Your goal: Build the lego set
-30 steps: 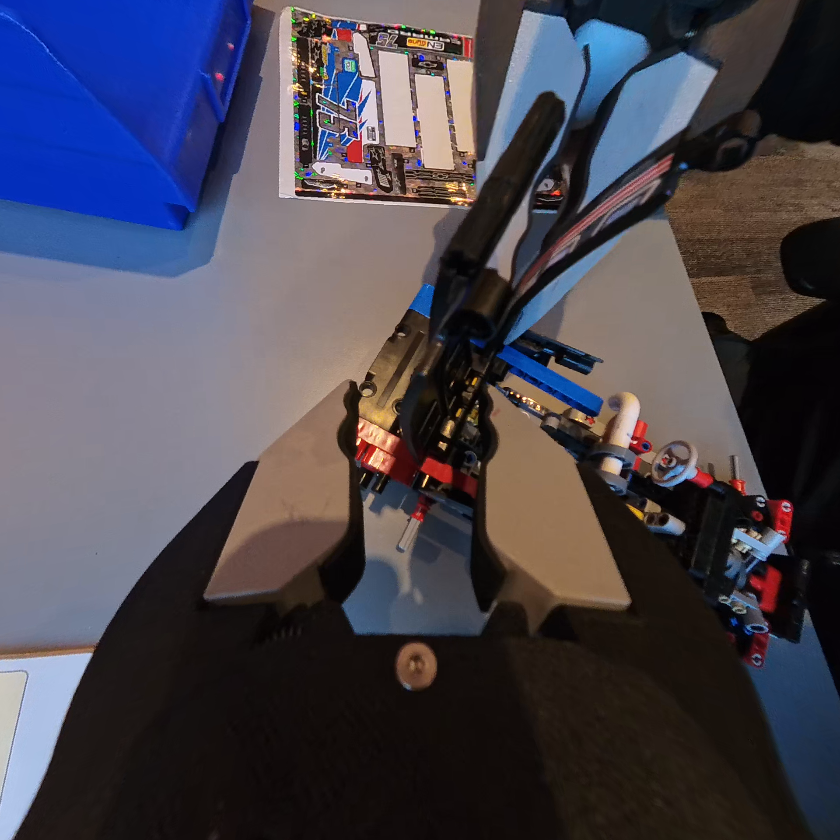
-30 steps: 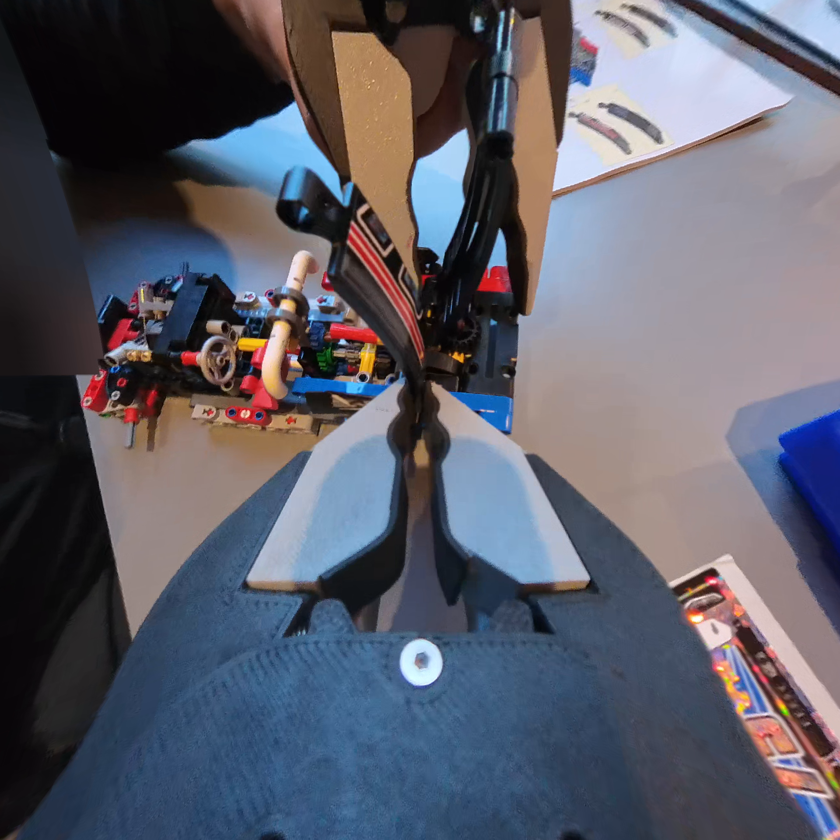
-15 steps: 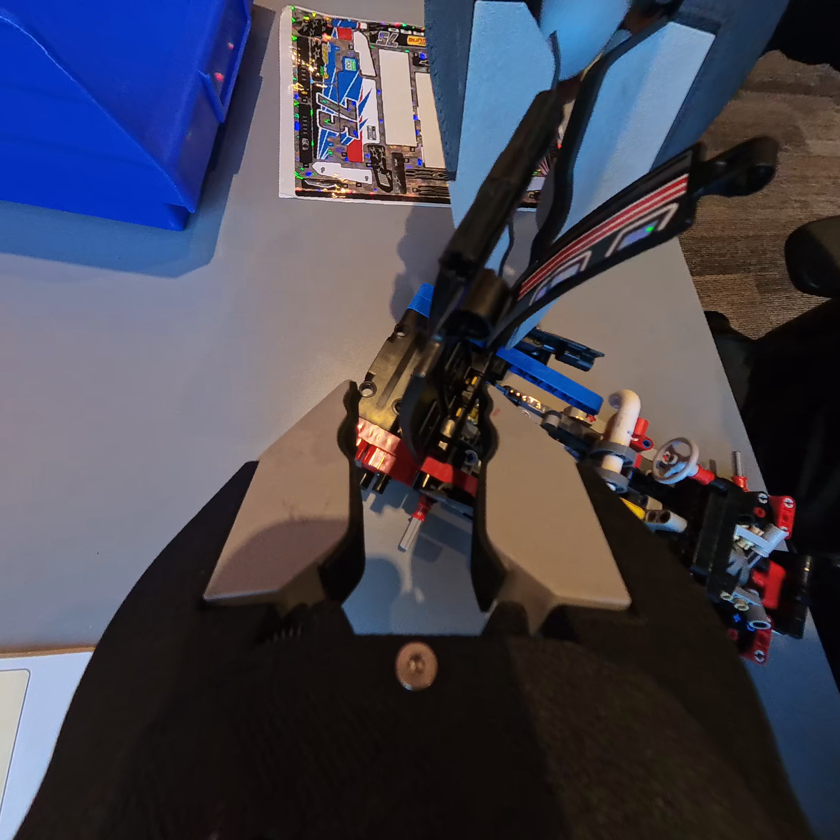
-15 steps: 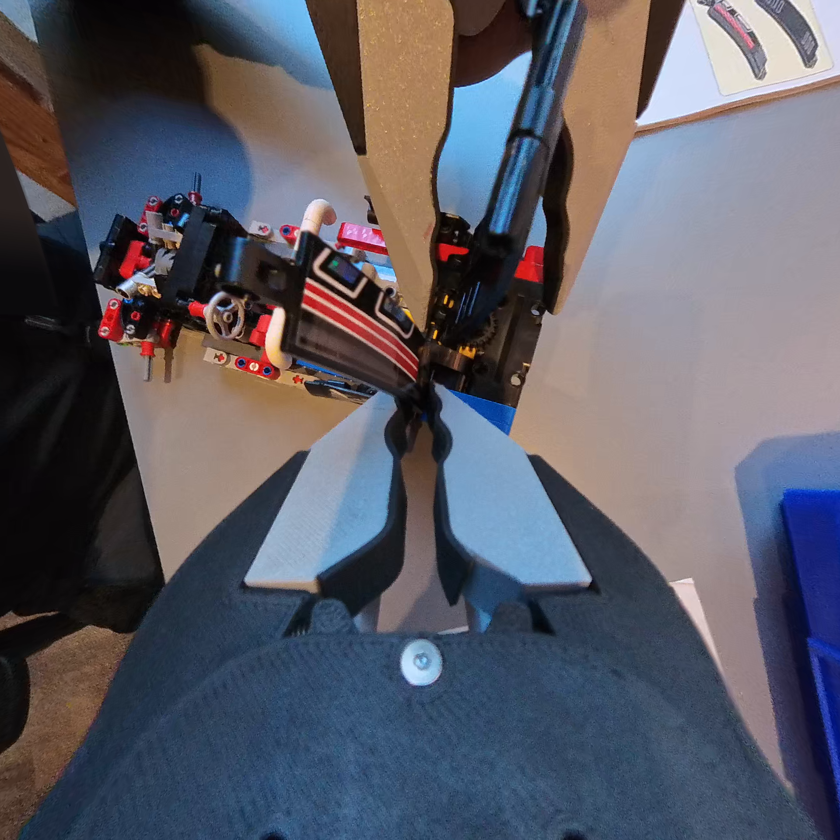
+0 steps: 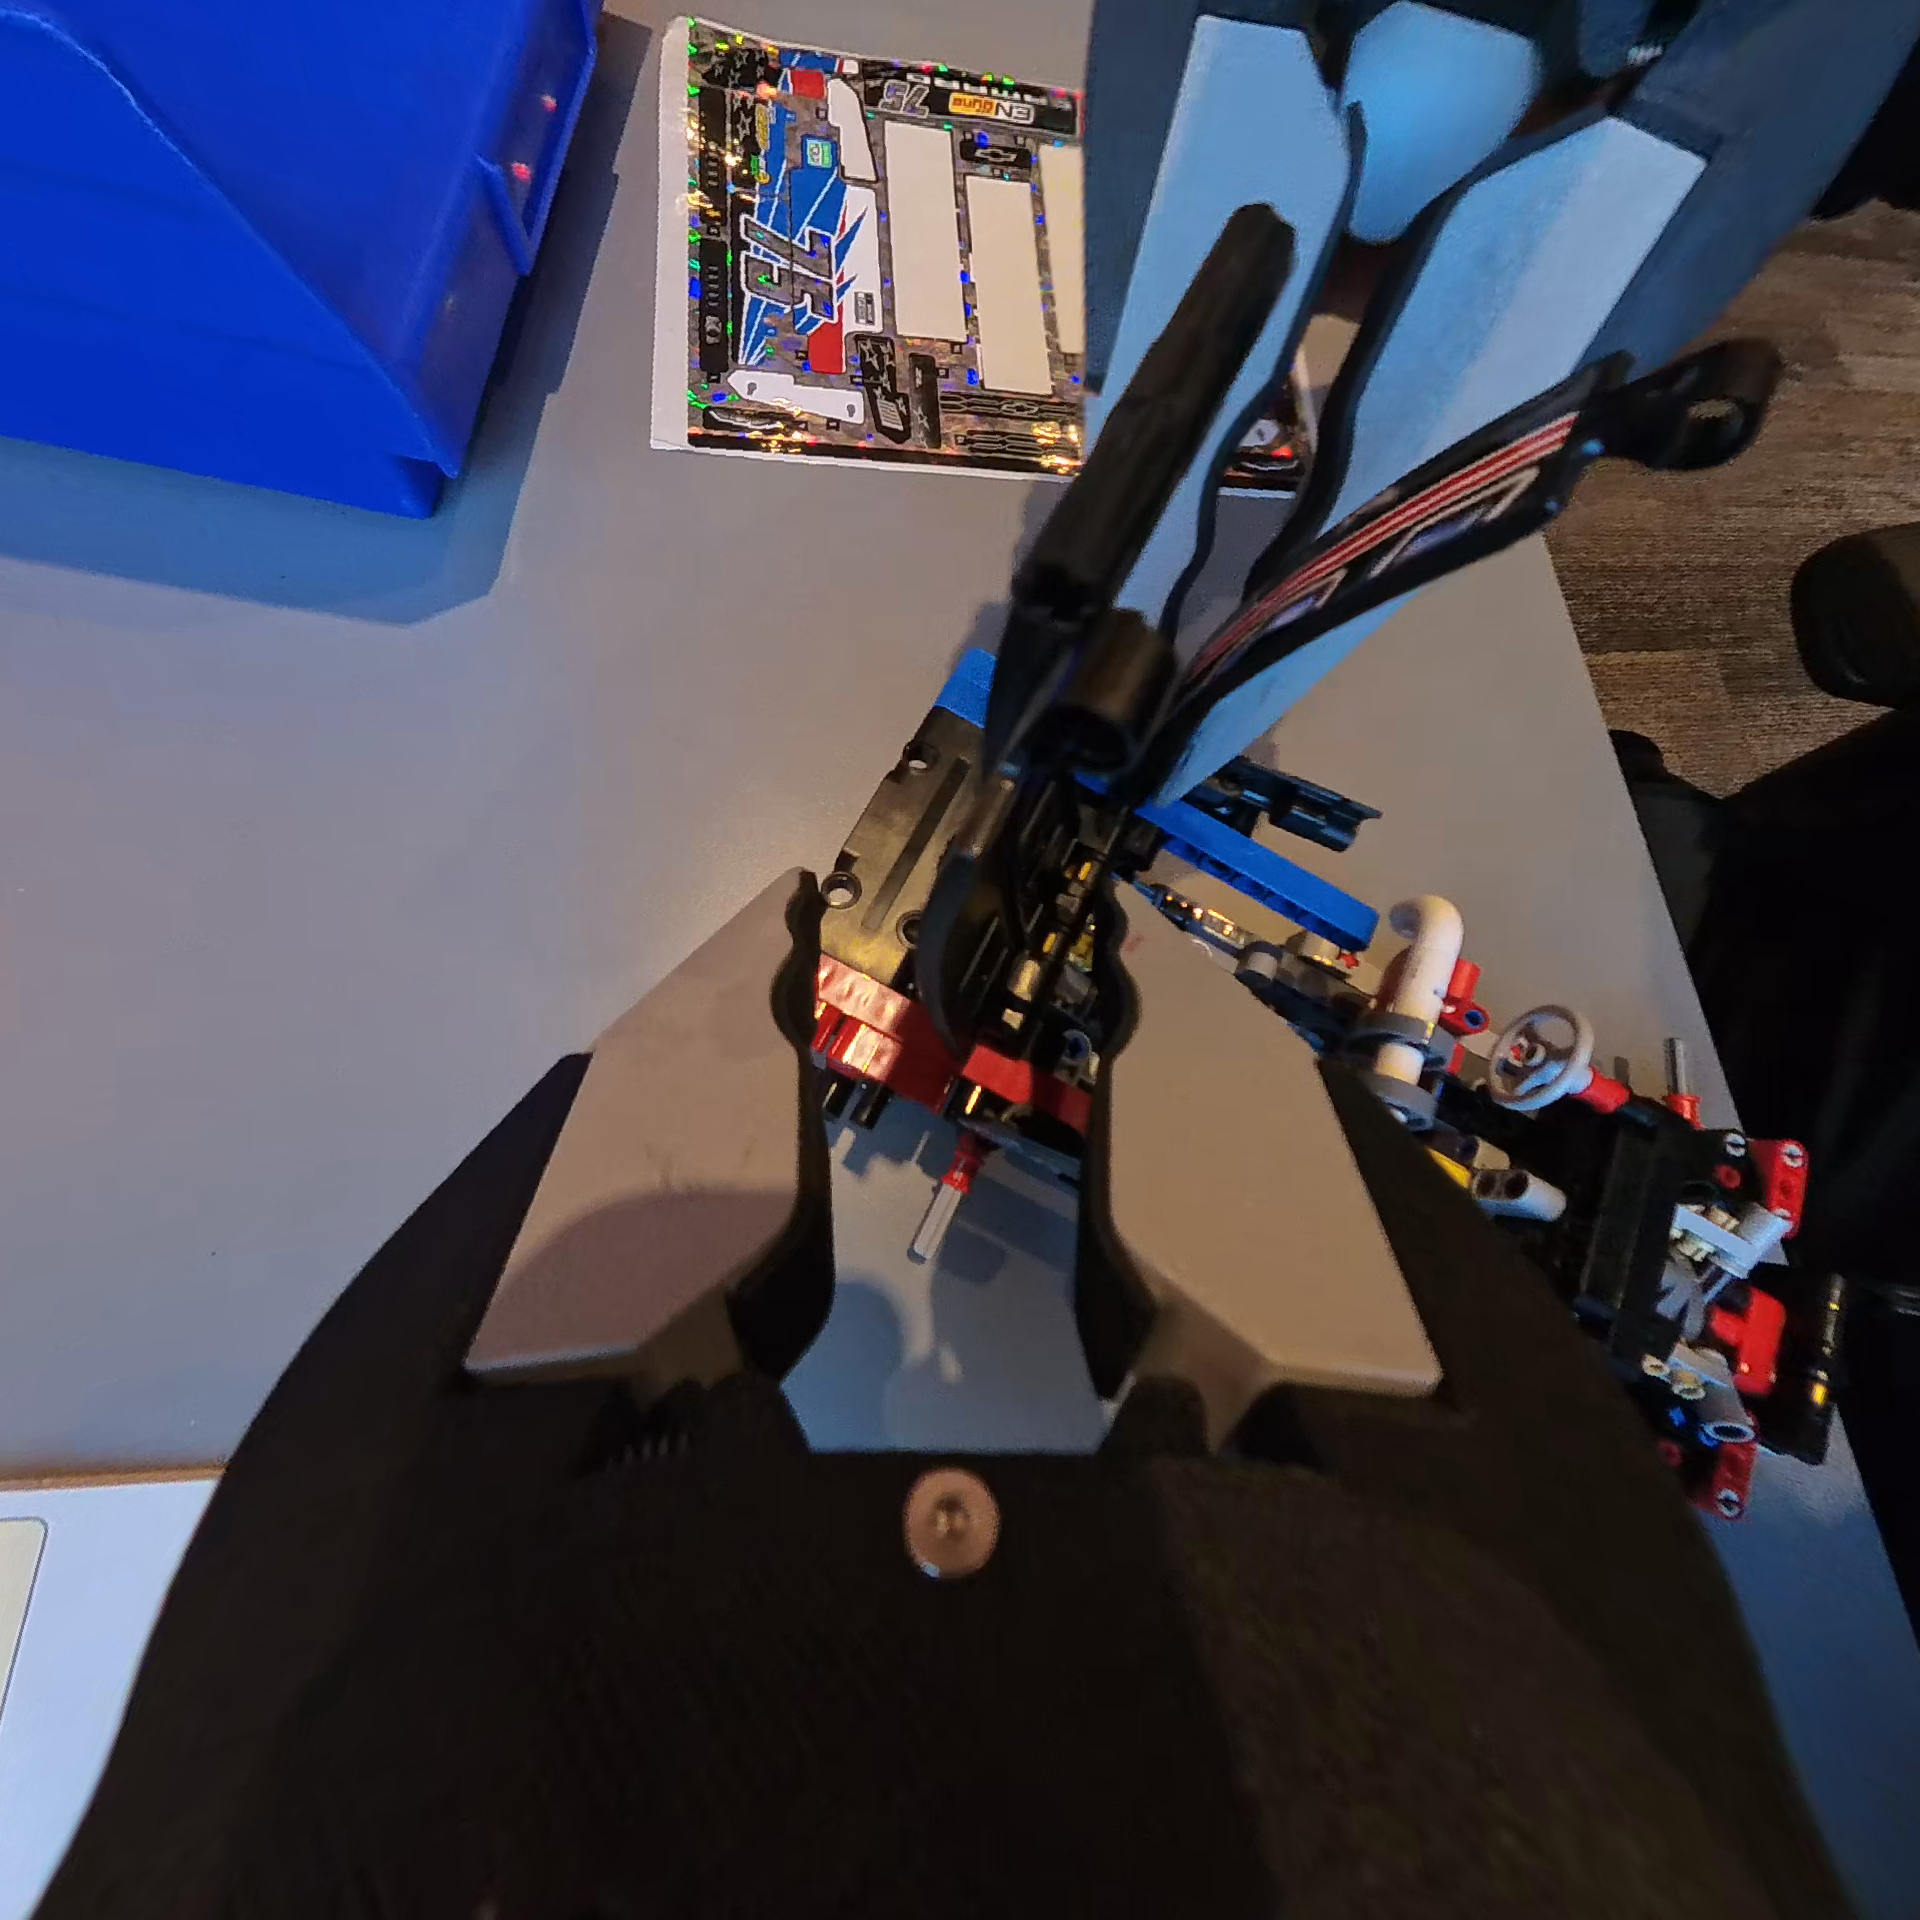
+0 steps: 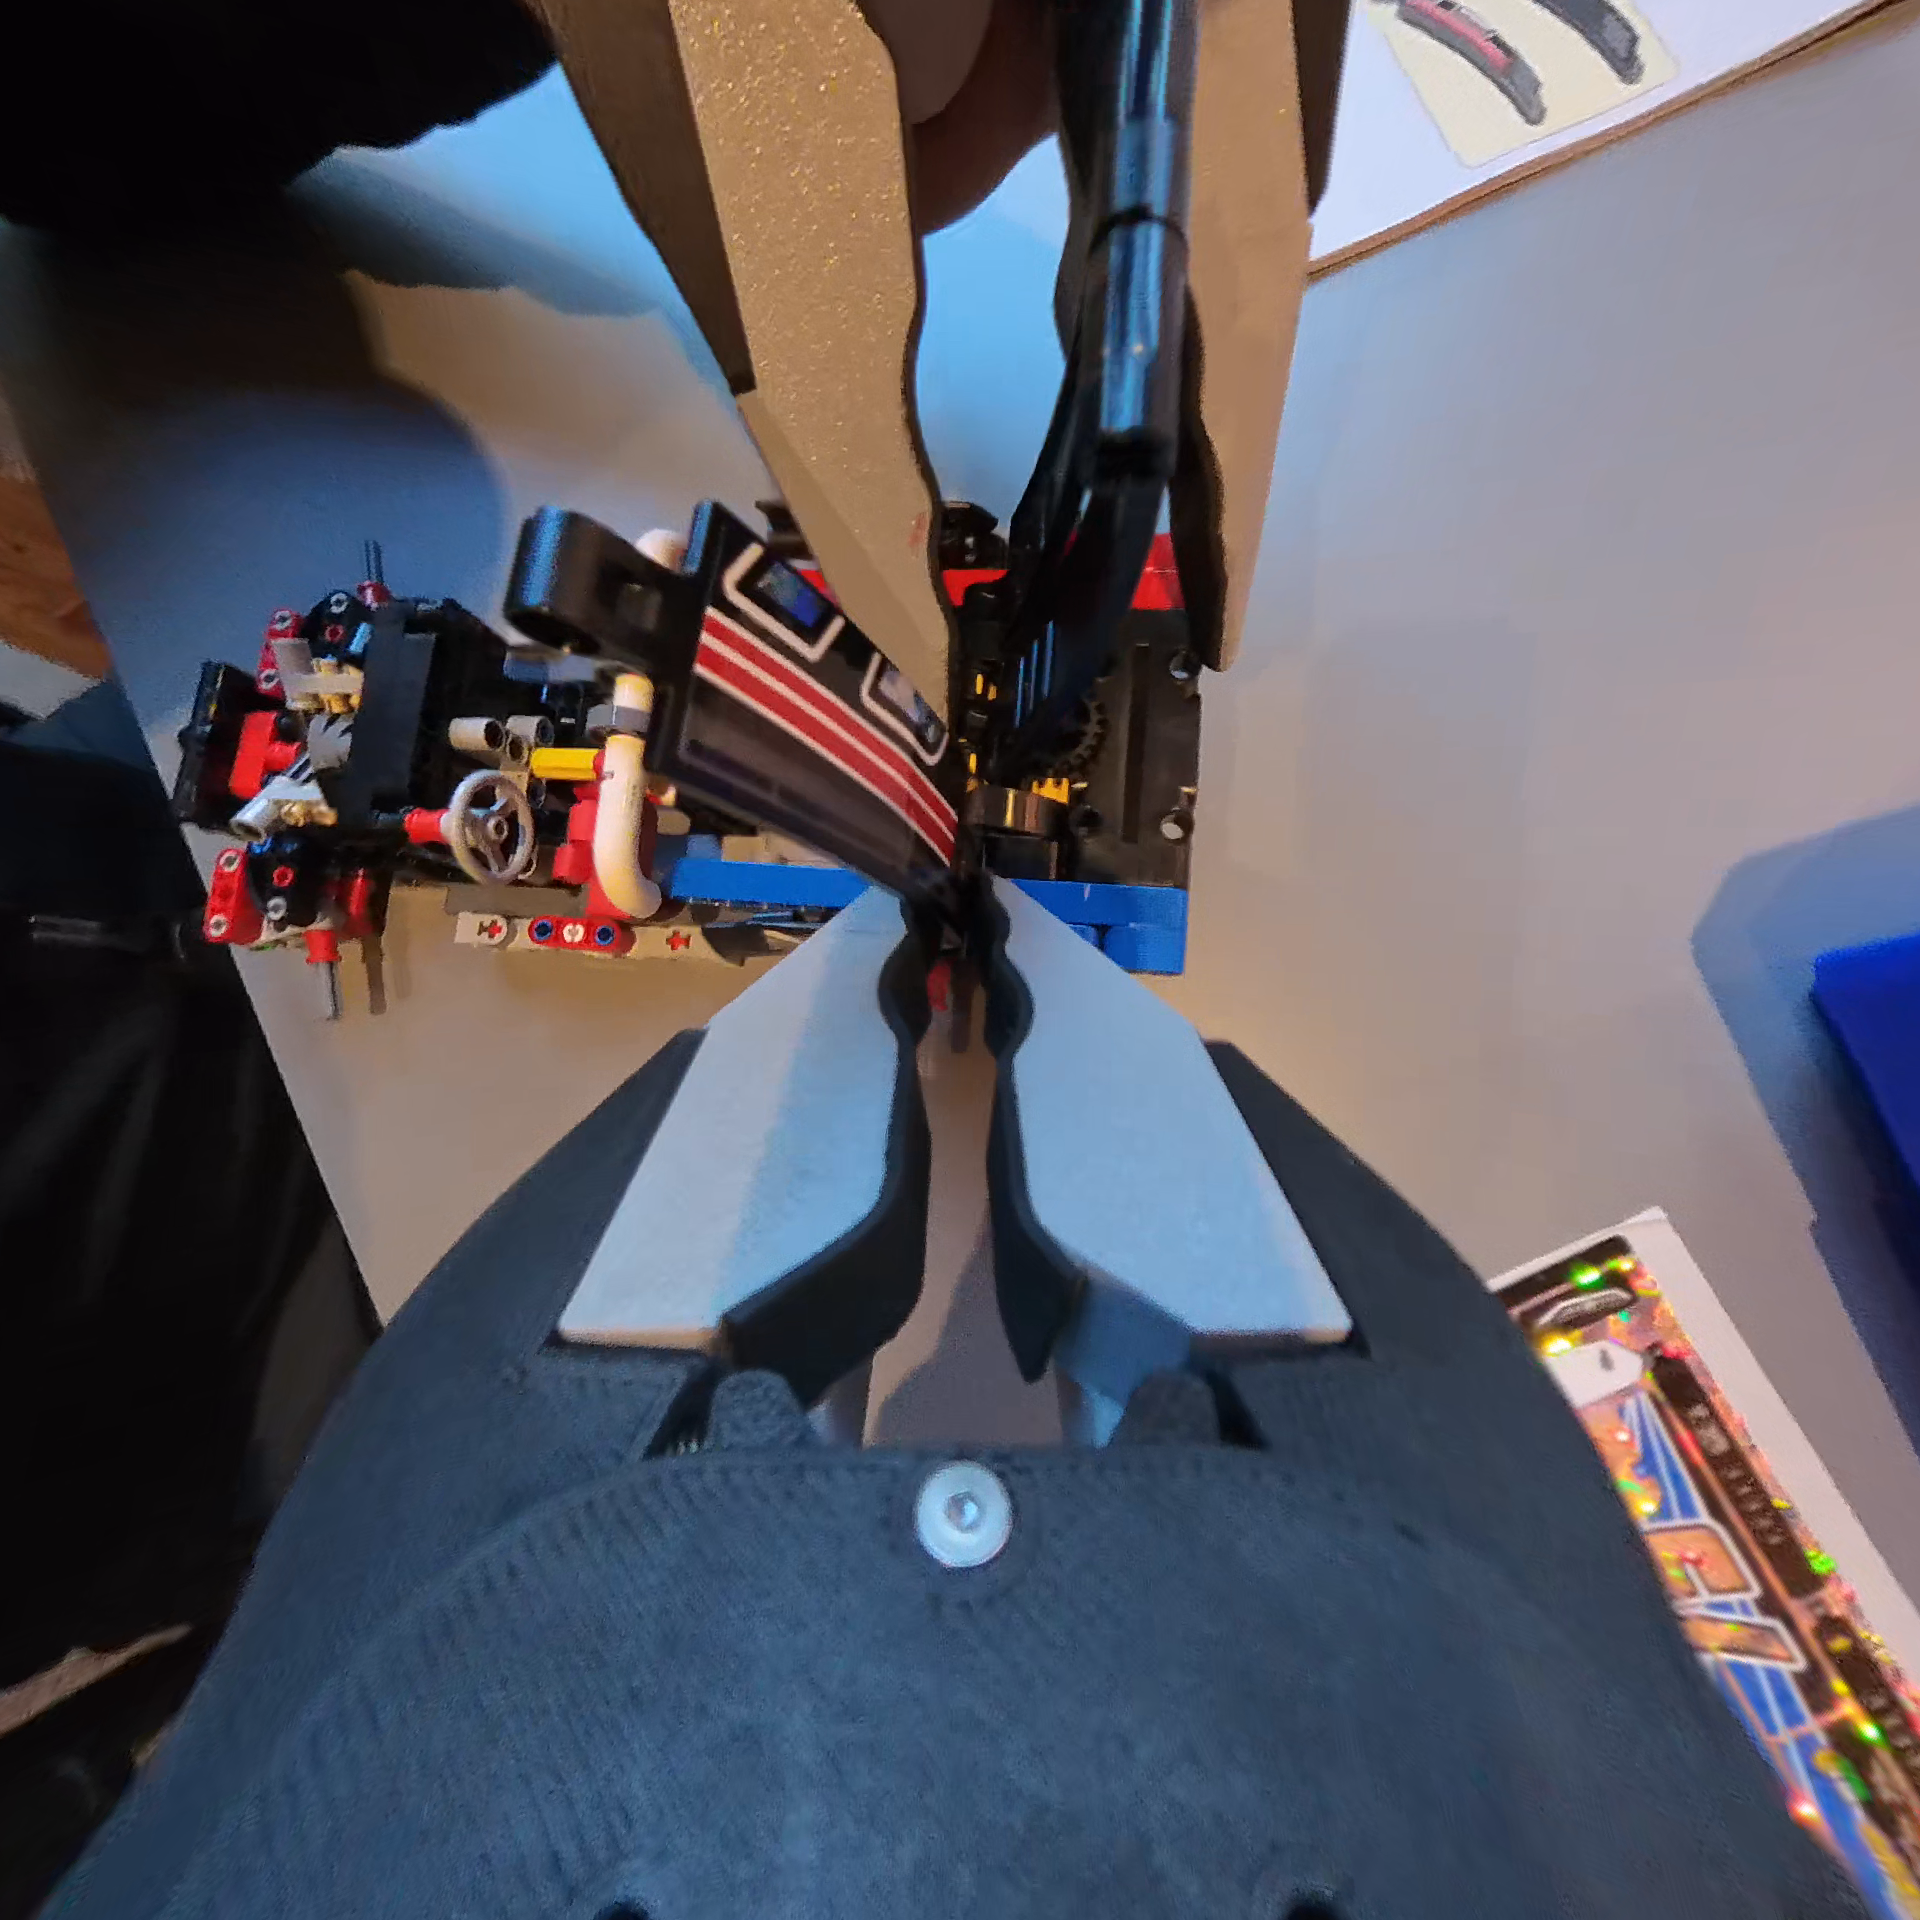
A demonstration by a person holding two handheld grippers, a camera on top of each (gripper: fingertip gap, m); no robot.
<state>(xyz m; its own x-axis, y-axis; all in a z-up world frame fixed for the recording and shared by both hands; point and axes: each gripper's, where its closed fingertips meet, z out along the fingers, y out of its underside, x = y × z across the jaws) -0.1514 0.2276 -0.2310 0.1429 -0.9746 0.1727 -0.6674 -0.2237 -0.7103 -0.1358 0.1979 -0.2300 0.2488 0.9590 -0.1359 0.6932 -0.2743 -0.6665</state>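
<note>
The part-built lego car point(image 5: 1621, 1174) lies on the grey table point(image 5: 416, 831), black, red and blue, with a small grey steering wheel. My left gripper point(image 5: 956, 925) is shut on the car's black and red rear end. A black hose piece point(image 5: 1143, 468) rises from that end. My right gripper point(image 6: 951, 914) is shut on one end of a black curved panel with red and white stripes point(image 6: 810, 717). It holds the panel slanting over the car point(image 6: 416, 748), right at the rear end. The panel also shows in the left wrist view point(image 5: 1403, 520).
A blue bin point(image 5: 208, 260) stands at the far left. A shiny sticker sheet point(image 5: 883, 260) lies beyond the car. An instruction booklet point(image 6: 1507, 83) lies behind the left gripper. The table edge and carpet floor point(image 5: 1714, 416) are close on the car's right side. Tip to tip, the grippers are about 4 centimetres apart.
My right gripper has swung the striped panel from nearly upright down to a slant over the car's middle, keeping hold of it. The left gripper and the car have stayed put.
</note>
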